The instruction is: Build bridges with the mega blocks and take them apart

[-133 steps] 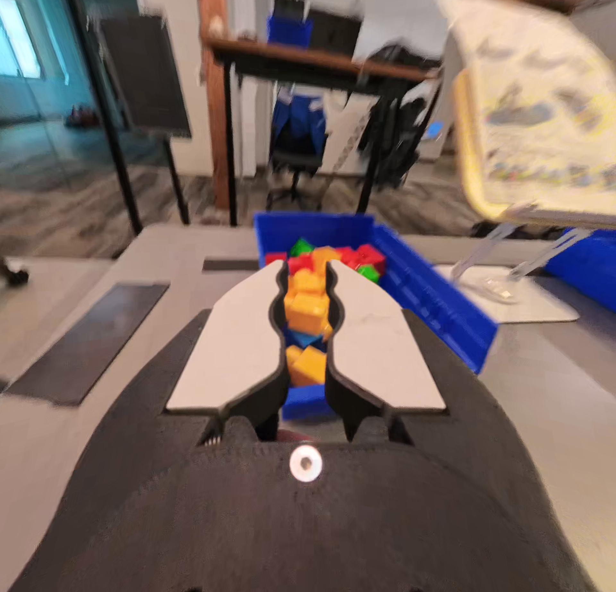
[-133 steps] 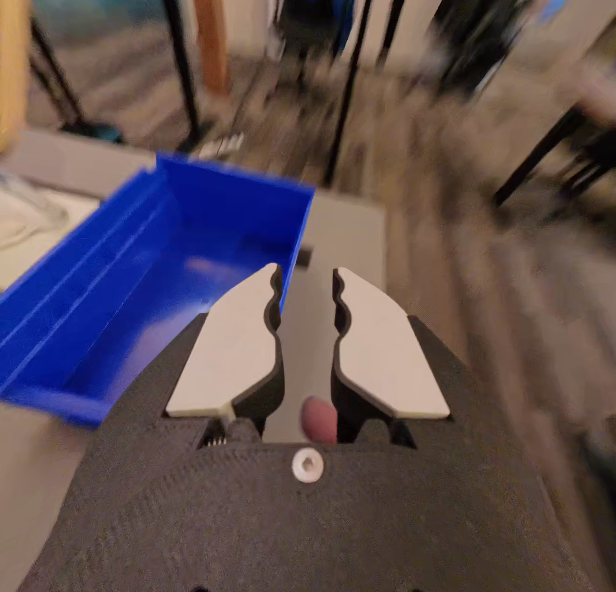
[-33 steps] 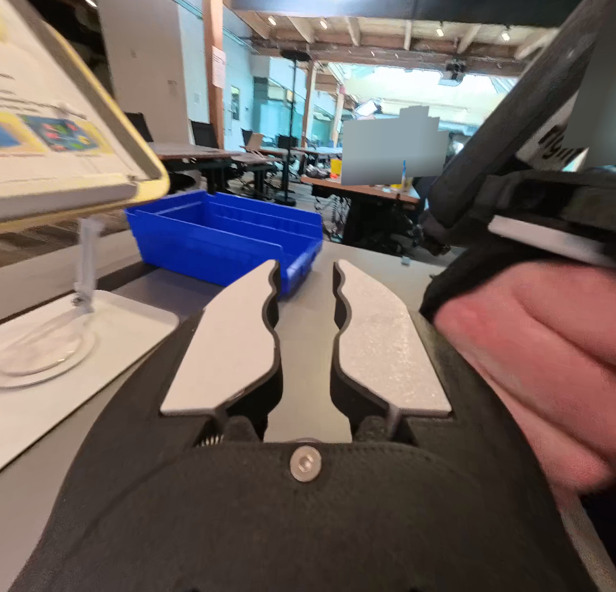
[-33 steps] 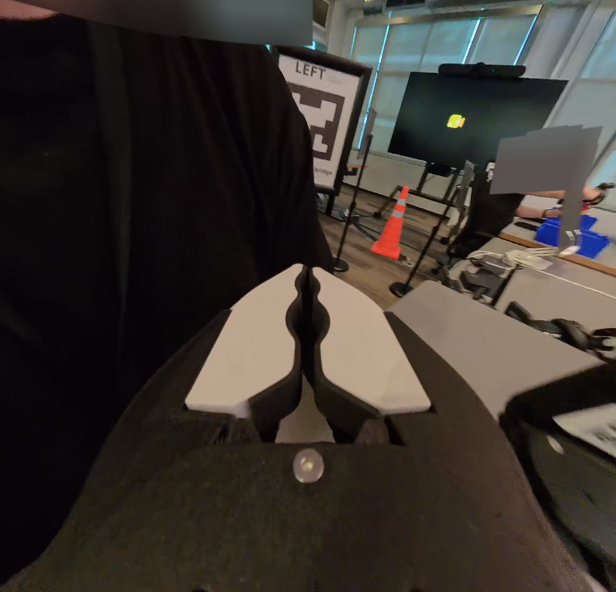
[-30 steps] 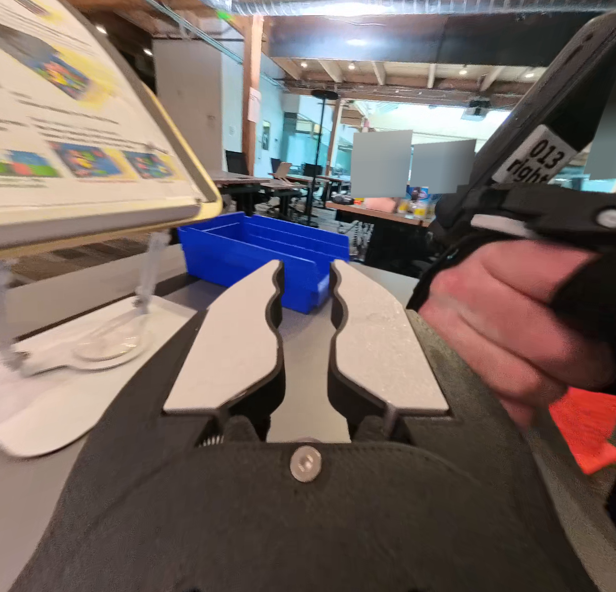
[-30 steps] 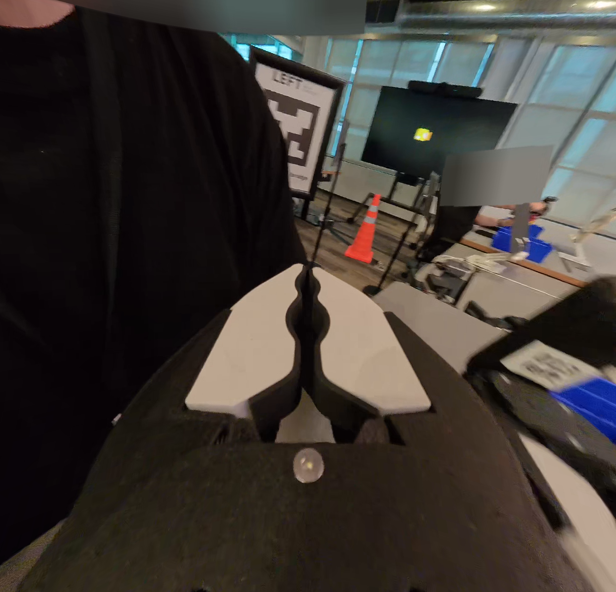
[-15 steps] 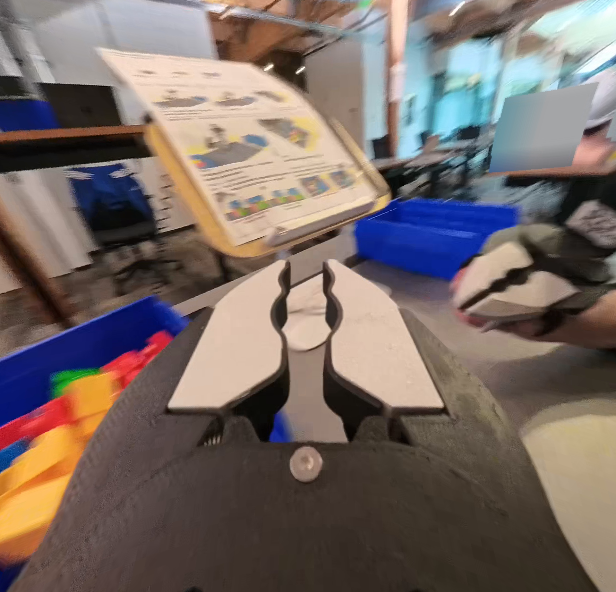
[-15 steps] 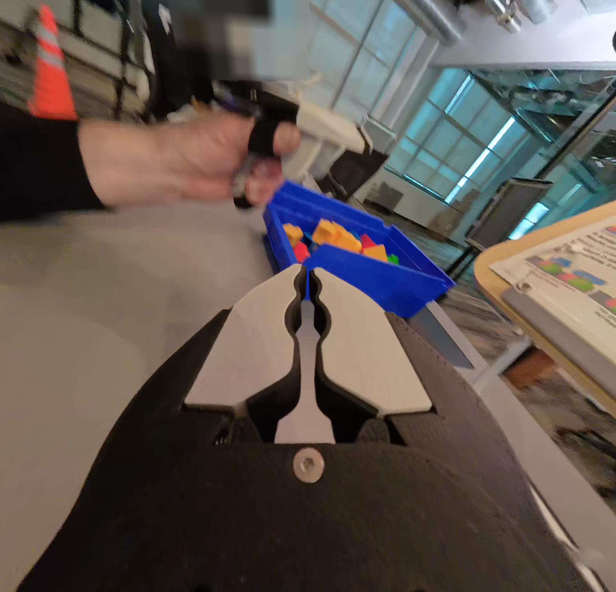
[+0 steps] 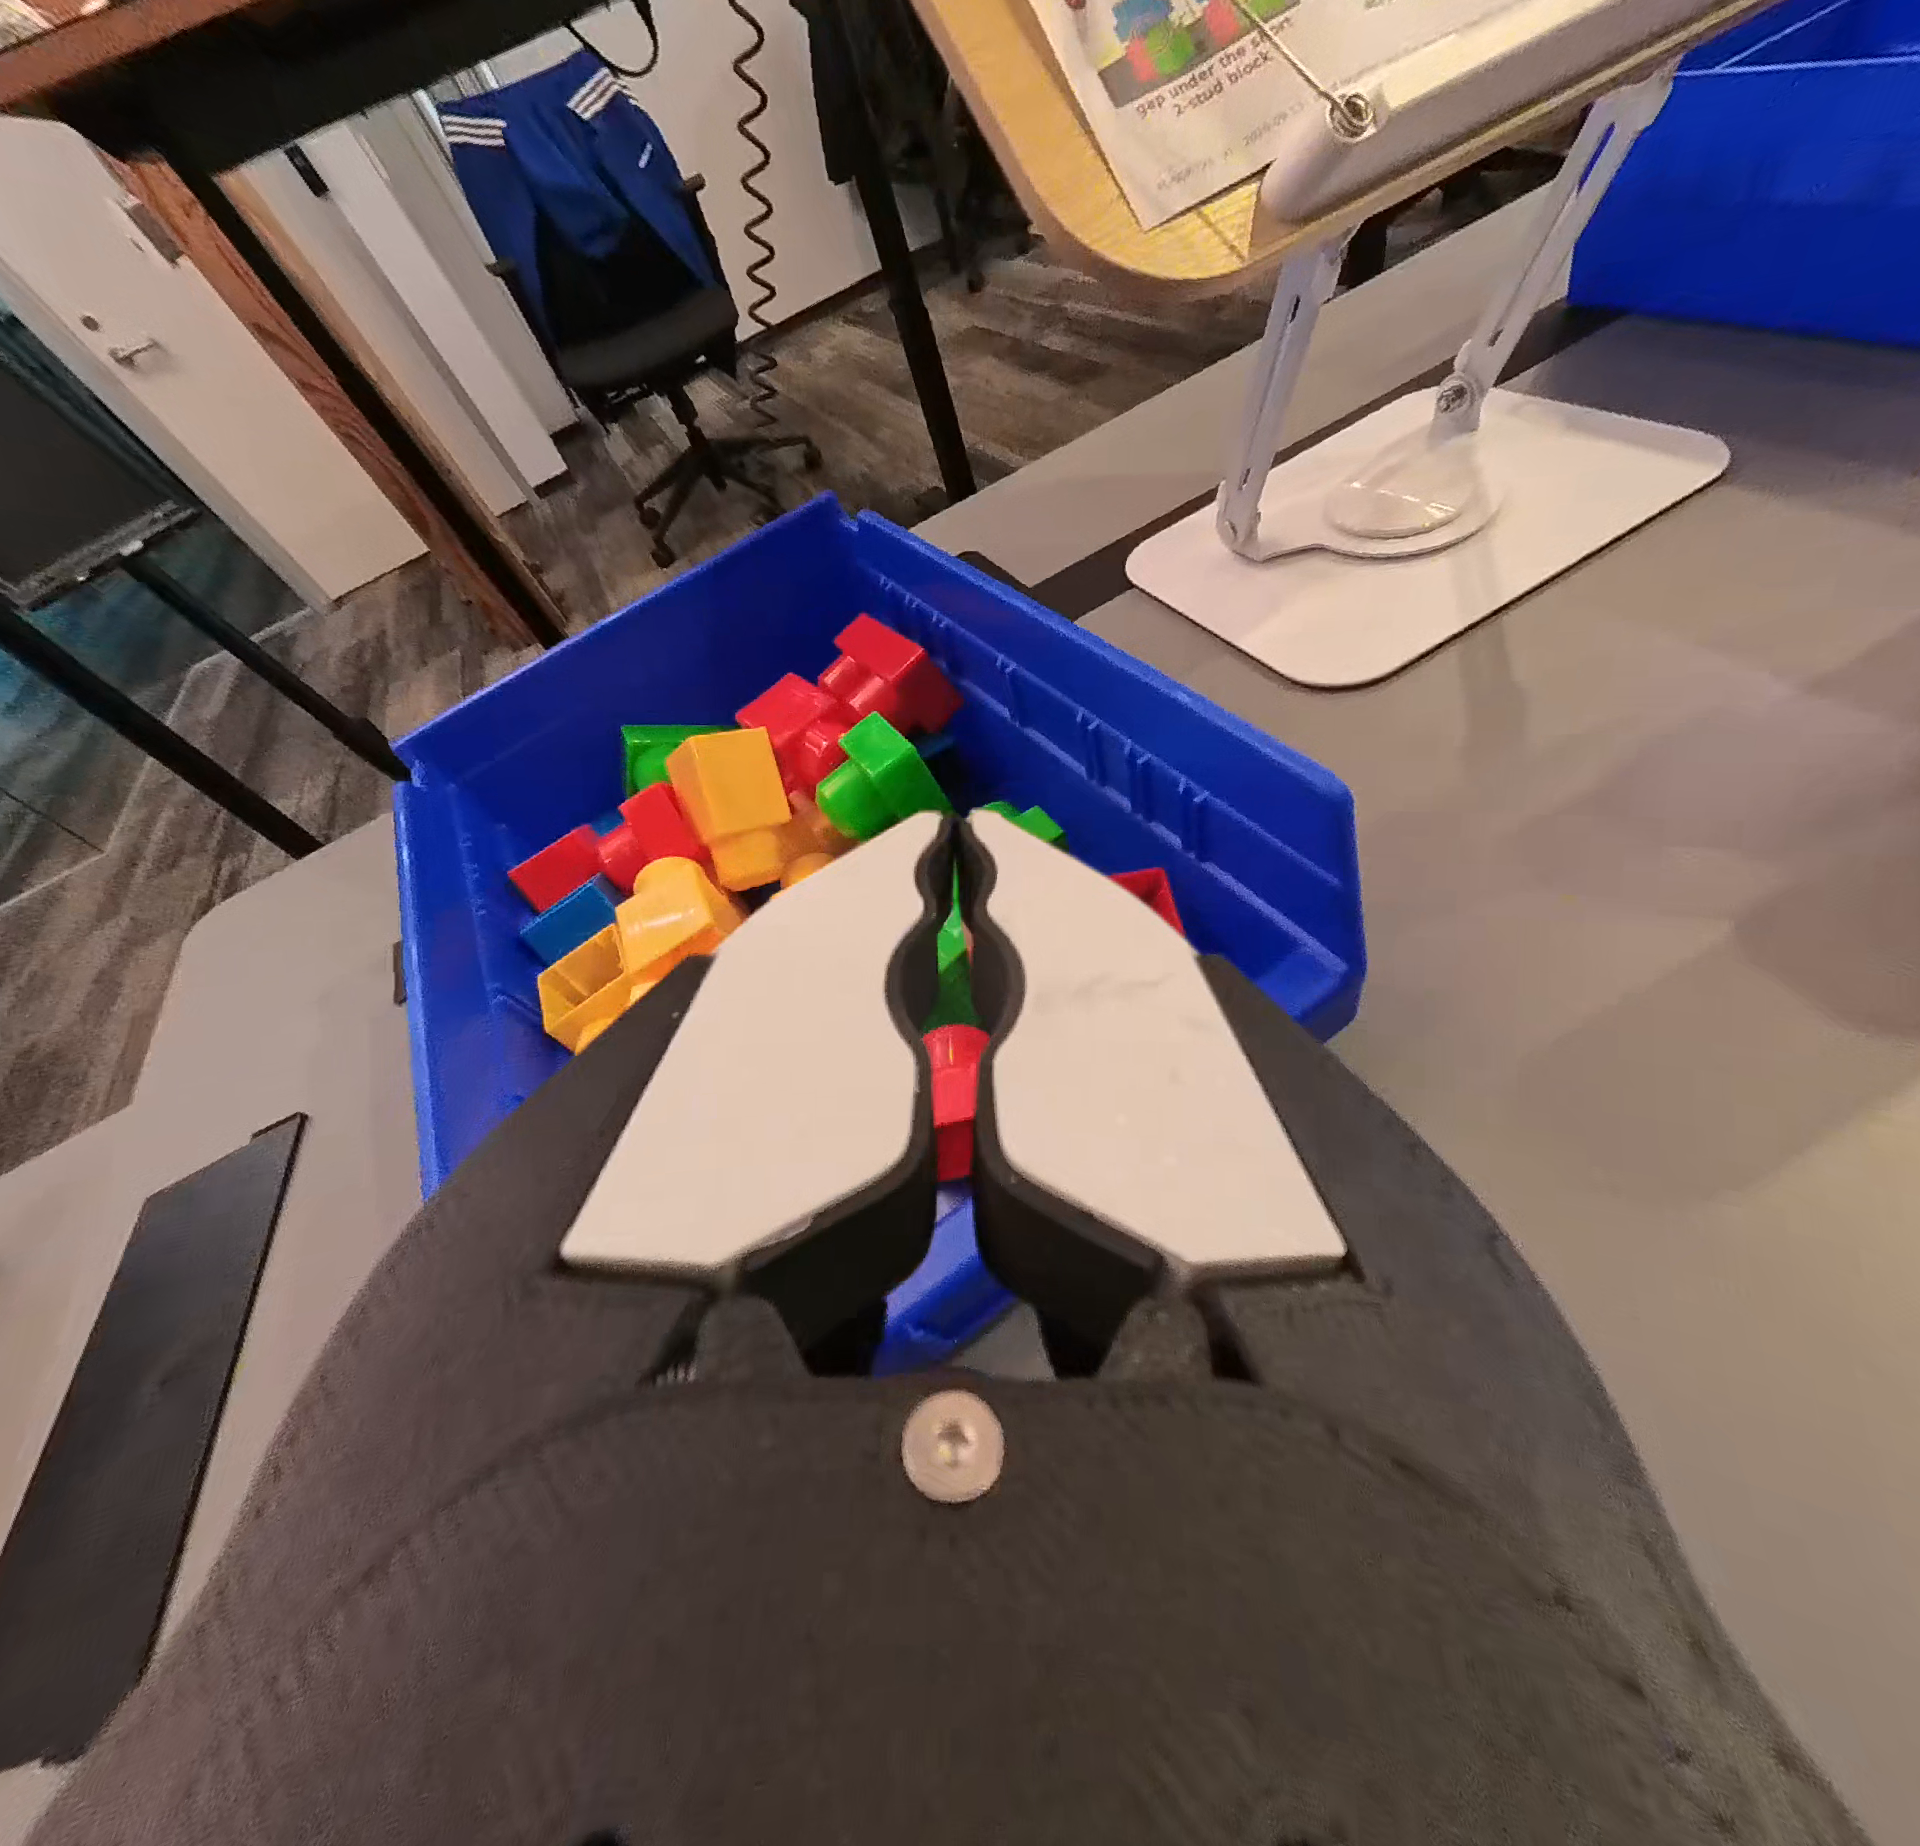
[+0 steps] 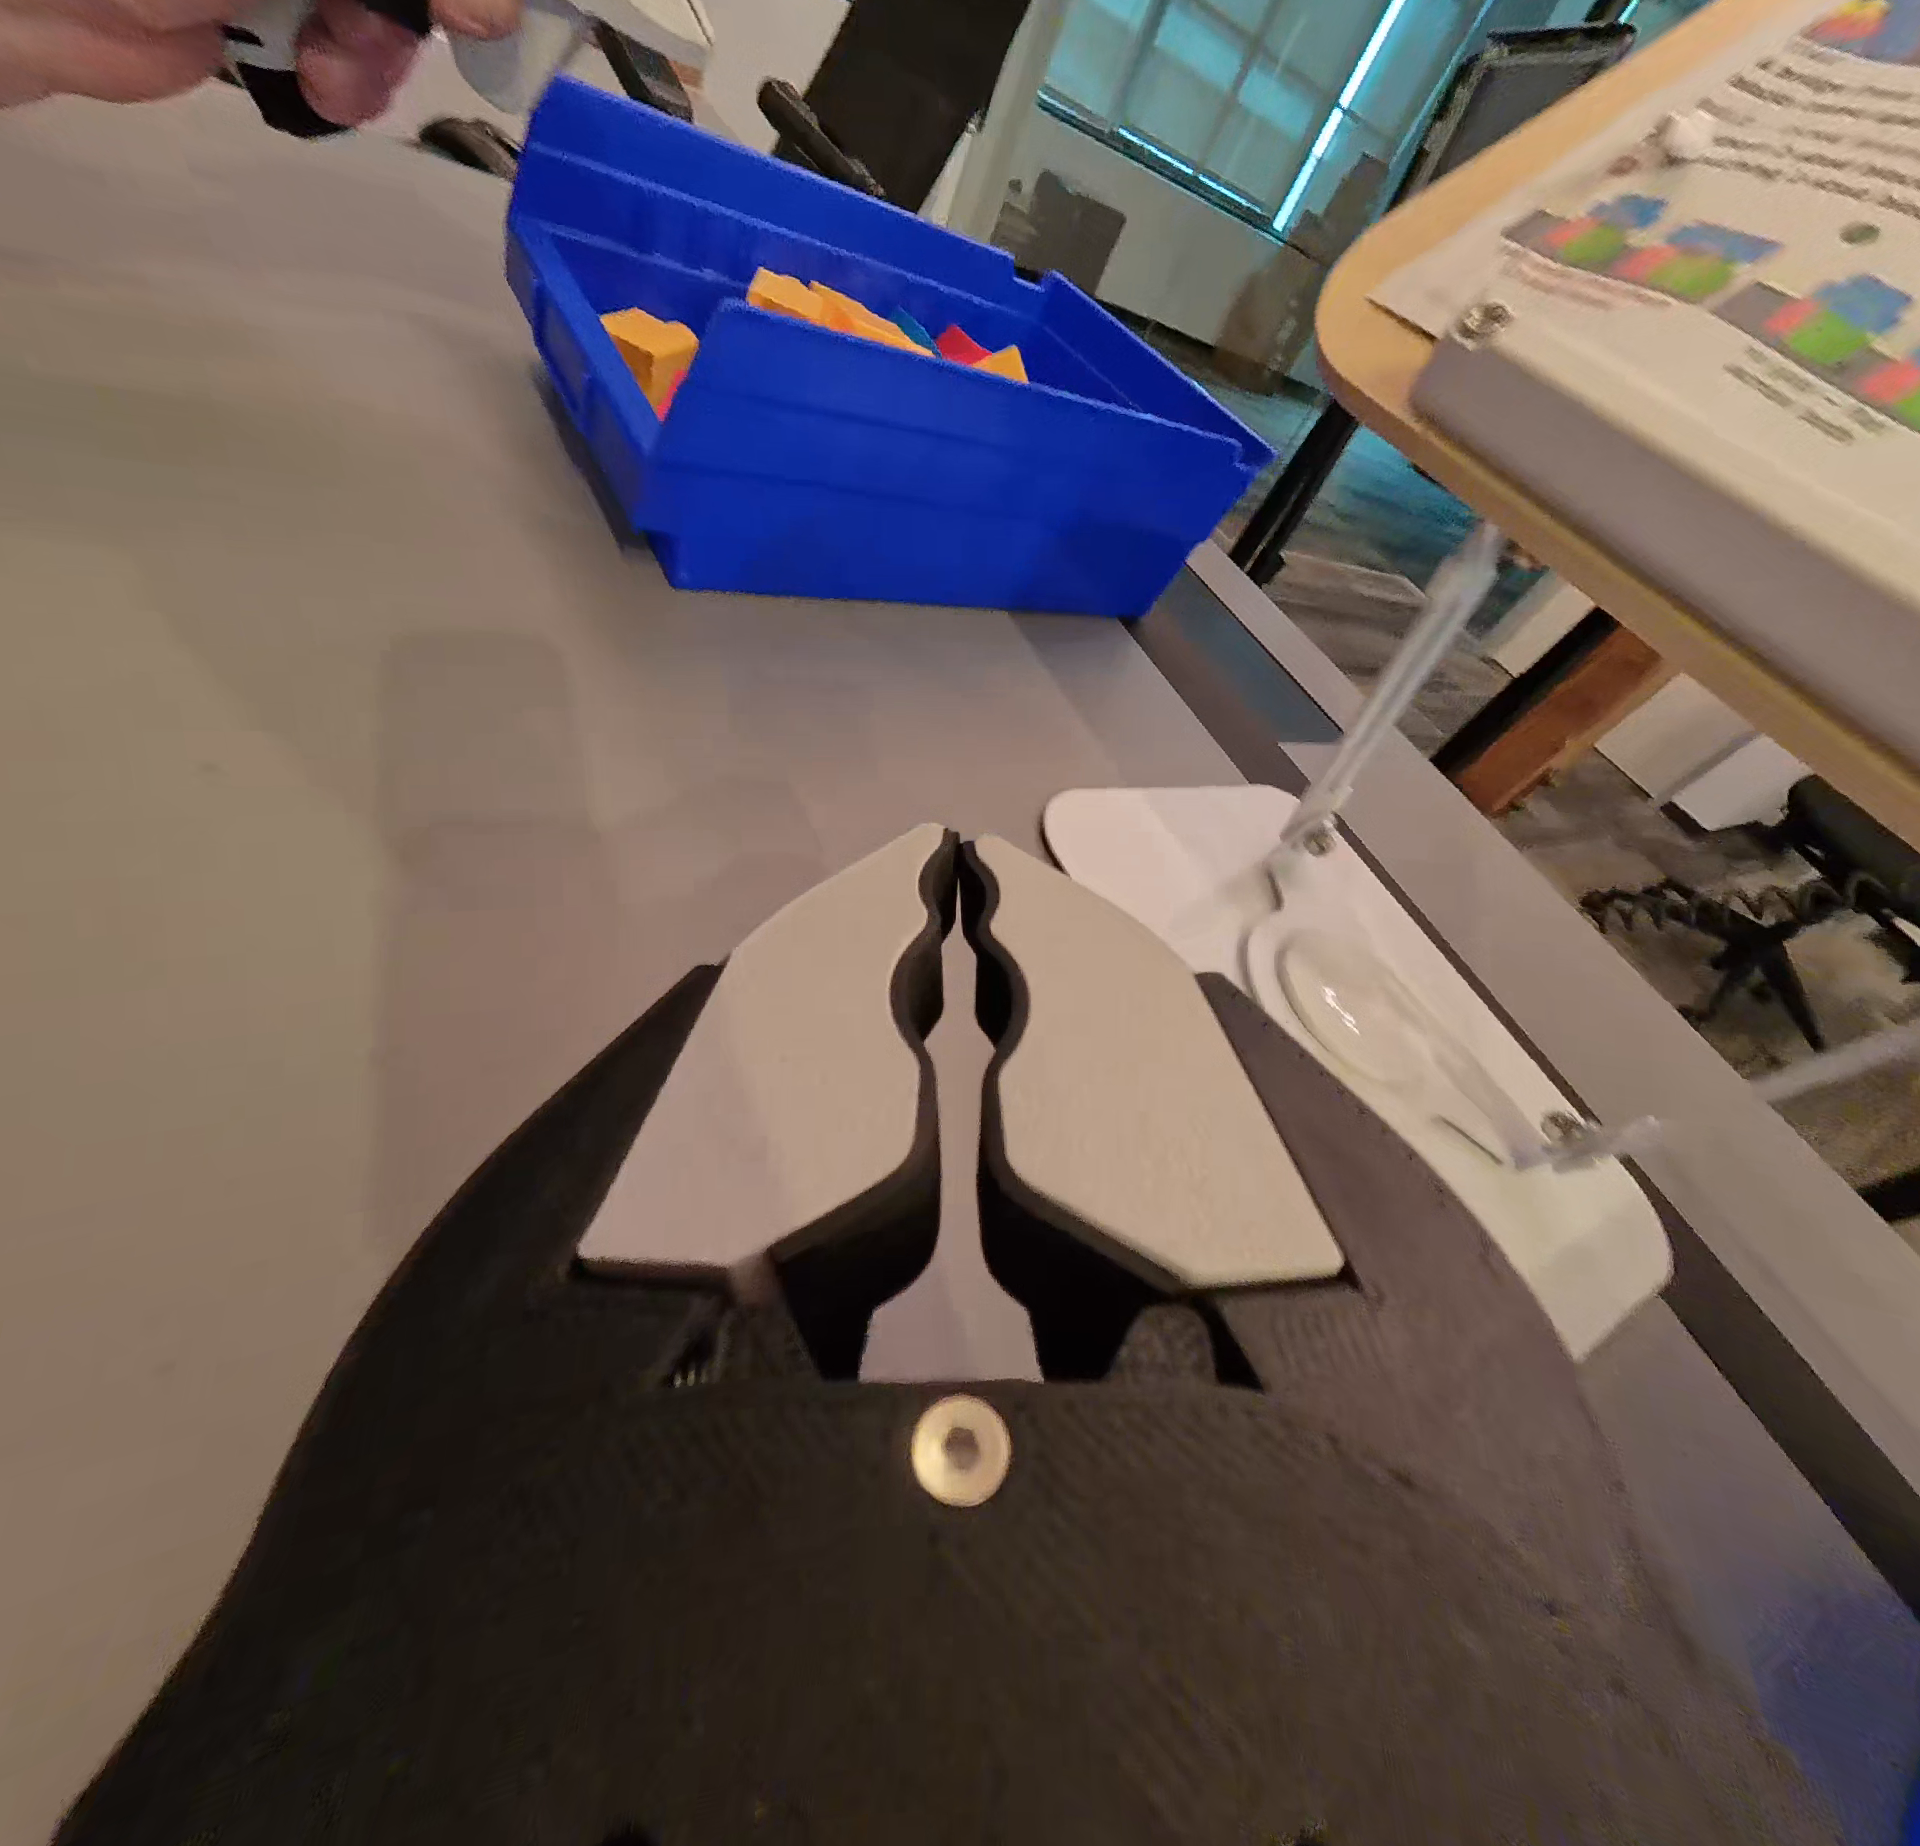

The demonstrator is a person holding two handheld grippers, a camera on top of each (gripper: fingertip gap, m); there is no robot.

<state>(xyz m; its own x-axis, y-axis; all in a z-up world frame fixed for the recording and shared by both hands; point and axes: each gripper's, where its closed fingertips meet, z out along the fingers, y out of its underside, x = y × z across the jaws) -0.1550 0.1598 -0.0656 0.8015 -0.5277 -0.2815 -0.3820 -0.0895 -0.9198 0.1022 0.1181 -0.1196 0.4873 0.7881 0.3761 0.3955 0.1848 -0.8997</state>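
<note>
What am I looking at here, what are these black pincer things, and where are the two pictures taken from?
These are two hand-held grippers, each with a camera looking along its two fingers. One picture comes from the left gripper, which is above a blue bin of toy blocks. The other comes from the right gripper, over the bare grey table. Both are shut and hold nothing. Beside the bin stands a white stand carrying an instruction board. The hand top left in the right gripper's picture holds the left gripper.

Left gripper, fingers closed together, empty, above blue bin of red, yellow, green and blue blocks on grey table; white stand base beyond.
</note>
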